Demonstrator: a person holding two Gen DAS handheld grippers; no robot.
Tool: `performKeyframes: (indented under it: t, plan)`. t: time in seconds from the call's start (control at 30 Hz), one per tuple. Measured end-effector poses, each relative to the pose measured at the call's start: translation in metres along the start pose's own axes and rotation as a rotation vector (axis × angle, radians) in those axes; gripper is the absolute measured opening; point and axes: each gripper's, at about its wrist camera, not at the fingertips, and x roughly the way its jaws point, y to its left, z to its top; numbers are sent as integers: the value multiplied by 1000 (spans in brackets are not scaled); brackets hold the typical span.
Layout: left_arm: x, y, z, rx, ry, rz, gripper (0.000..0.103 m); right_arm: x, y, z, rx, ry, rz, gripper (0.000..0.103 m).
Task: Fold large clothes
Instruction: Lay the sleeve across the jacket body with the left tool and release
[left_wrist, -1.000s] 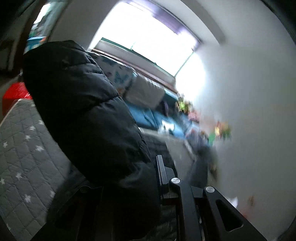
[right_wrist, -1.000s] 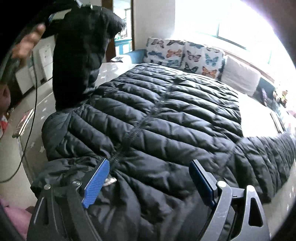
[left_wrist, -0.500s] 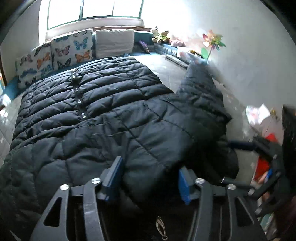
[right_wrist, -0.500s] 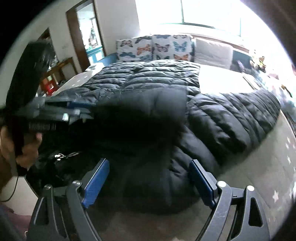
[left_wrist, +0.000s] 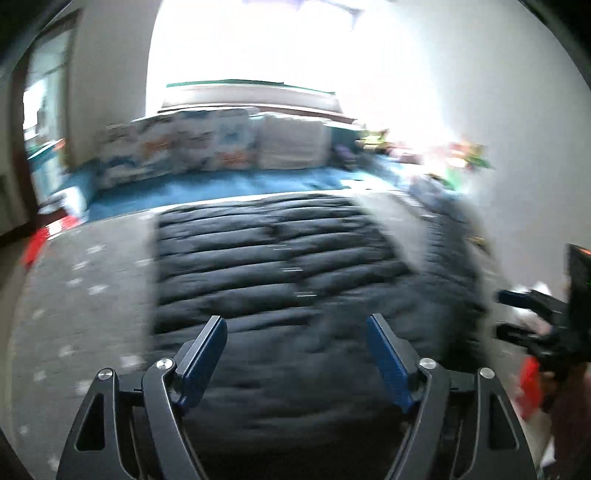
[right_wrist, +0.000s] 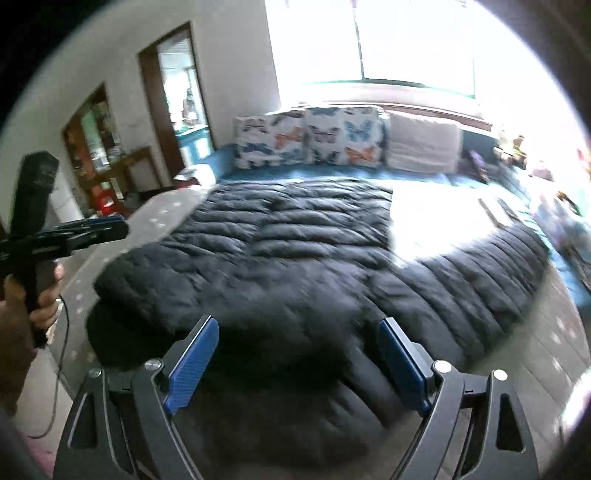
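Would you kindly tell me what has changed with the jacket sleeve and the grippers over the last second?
The left gripper had the left sleeve of the black quilted puffer jacket lifted high; it carried the sleeve across onto the jacket's body, let go, and now hangs open above it. The right gripper stayed open throughout and holds nothing. The right sleeve still lies stretched out on the grey star-patterned bedcover.

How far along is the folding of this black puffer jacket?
Done: one sleeve lies folded across the jacket body, near the left gripper. In hand: nothing; the right gripper is open above the near edge. Left: the other sleeve stretches out over the bed, and the body is unfolded.
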Motion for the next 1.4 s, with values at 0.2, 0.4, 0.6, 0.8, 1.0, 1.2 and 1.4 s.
performKeyframes:
  t: [0.2, 0.4, 0.6, 0.8, 1.0, 1.2, 1.4]
  plan:
    - [17, 76, -14, -70, 88, 114, 72, 48, 40, 24, -87, 50, 79, 96]
    - [56, 84, -49, -34, 154, 103, 65, 94, 48, 18, -108, 144, 63, 95]
    - [71, 75, -70, 44, 144, 109, 65, 112, 17, -19, -33, 233, 15, 96]
    - [77, 76, -71, 69, 157, 122, 65, 91, 22, -12, -33, 241, -17, 95]
    - [79, 70, -72, 108, 151, 157, 65, 101, 25, -18, -54, 265, 11, 95]
    - [66, 63, -53, 113, 129, 155, 65, 86, 20, -19, -67, 223, 5, 95]
    - [76, 37, -40, 156, 127, 89, 60, 39, -18, -8, 22, 114, -52, 95]
